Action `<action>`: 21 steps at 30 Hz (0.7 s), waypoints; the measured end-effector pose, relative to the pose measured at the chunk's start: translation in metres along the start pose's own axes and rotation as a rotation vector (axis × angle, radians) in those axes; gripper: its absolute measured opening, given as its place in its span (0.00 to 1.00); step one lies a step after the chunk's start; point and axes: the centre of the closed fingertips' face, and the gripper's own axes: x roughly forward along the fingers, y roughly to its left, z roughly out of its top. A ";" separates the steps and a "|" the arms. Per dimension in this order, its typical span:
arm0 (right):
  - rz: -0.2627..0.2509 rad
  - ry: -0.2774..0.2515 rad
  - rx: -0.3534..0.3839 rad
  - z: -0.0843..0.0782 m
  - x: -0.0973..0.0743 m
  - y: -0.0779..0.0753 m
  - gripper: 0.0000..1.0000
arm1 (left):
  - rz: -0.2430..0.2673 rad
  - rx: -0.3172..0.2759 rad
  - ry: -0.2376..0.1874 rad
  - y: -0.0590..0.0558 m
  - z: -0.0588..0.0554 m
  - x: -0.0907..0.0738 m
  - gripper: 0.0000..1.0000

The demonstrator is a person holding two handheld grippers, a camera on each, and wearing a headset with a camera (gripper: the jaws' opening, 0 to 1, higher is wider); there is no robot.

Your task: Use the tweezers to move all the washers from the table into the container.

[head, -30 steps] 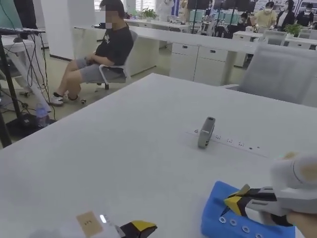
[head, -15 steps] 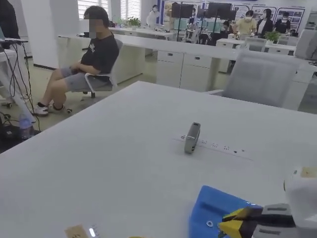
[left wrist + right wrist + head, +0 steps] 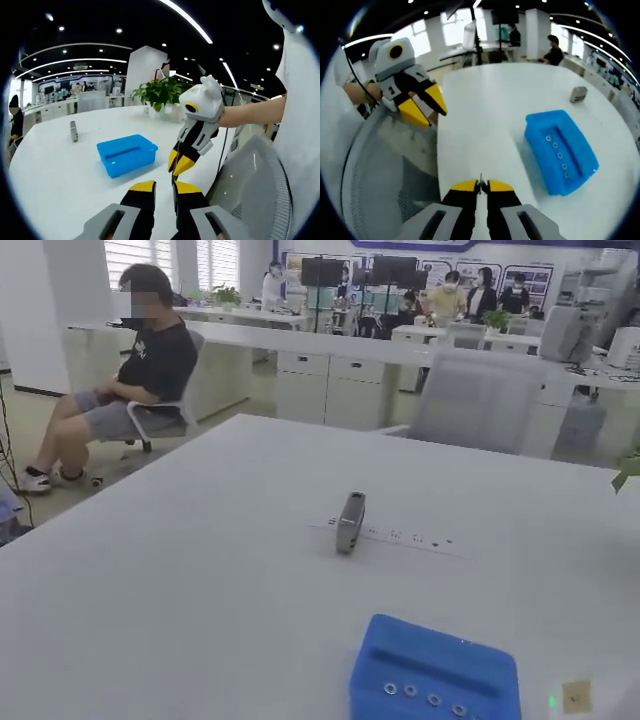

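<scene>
Nearest, the right gripper [image 3: 481,186] has its jaws clenched on a thin metal sliver, which I take for the tweezers [image 3: 481,178]. It sits just over the near edge of the table [image 3: 485,100]. At about 11 o'clock from it in the right gripper view hangs the left gripper [image 3: 432,114]. Its jaws are released and bare, and it is off the table's edge above a mesh chair [image 3: 380,170]. Farther out, at about 2 o'clock from the right jaws, sits the blue container [image 3: 582,150], well apart from both grippers. Five washers [image 3: 559,156] lie in a row in its shallow recess. The row runs roughly on the 11-to-5 line, close to lengthwise with the right jaws' reach. Whether any washer lies loose on the table I cannot tell. By my reading the right gripper, tool in its grip, is the nearer of the two, so any coming move turns on carrying it forward toward 2 o'clock. Beyond the container, near 1 o'clock, stands a small grey block [image 3: 578,93].
</scene>
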 end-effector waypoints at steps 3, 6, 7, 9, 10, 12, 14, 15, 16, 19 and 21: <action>0.004 0.015 -0.007 -0.004 -0.003 0.011 0.03 | -0.065 -0.021 0.006 -0.011 0.003 0.003 0.09; 0.002 0.023 -0.031 -0.009 0.000 0.019 0.03 | -0.114 -0.052 -0.004 -0.017 0.012 0.005 0.12; 0.002 0.026 -0.040 -0.012 0.002 0.022 0.03 | -0.123 -0.048 -0.006 -0.018 0.015 0.007 0.13; 0.009 -0.030 -0.059 -0.006 0.003 0.027 0.03 | -0.148 -0.053 -0.014 -0.021 0.024 0.011 0.14; 0.015 -0.008 -0.043 -0.011 0.002 0.029 0.03 | -0.175 -0.049 -0.024 -0.025 0.031 0.013 0.14; 0.011 -0.029 -0.038 -0.010 0.002 0.032 0.03 | -0.202 -0.031 -0.018 -0.030 0.038 0.018 0.13; 0.005 -0.043 -0.042 -0.010 0.002 0.032 0.03 | -0.246 0.037 0.019 -0.037 0.041 0.026 0.12; 0.004 -0.052 -0.041 -0.010 0.002 0.032 0.03 | -0.270 0.076 0.043 -0.041 0.041 0.030 0.12; 0.003 -0.058 -0.045 -0.009 0.002 0.032 0.03 | -0.289 0.100 0.065 -0.044 0.040 0.034 0.12; -0.004 -0.080 -0.044 -0.010 0.002 0.031 0.03 | -0.339 0.212 0.180 -0.049 0.028 0.044 0.08; -0.007 -0.093 -0.048 -0.010 0.002 0.032 0.03 | -0.341 0.240 0.214 -0.048 0.026 0.048 0.05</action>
